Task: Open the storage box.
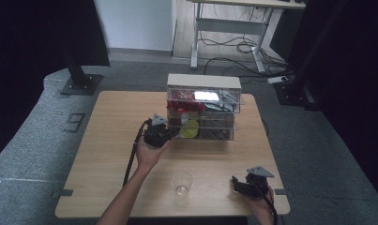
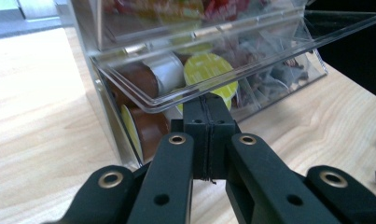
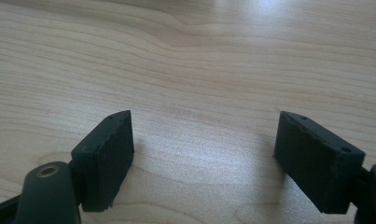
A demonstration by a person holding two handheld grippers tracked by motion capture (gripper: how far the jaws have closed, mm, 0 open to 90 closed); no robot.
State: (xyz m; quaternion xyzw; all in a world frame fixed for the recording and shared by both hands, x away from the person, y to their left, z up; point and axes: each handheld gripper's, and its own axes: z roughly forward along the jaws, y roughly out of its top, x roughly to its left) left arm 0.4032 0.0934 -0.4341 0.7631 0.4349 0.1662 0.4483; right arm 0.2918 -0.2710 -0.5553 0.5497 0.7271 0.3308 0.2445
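A clear acrylic organizer with a cream top stands at the table's far middle, its tiers holding coffee capsules and packets. My left gripper is at its lower left tier, jaws shut with nothing between them. In the left gripper view the closed tips sit right under the rim of a tilted clear flap. Behind the flap lie a yellow-lidded capsule and brown capsules. My right gripper rests near the front right edge, its jaws open over bare wood.
A clear plastic cup stands upright near the front edge, between the two hands. The wooden table has free room to the left of the organizer. Desk legs and cables lie on the floor beyond.
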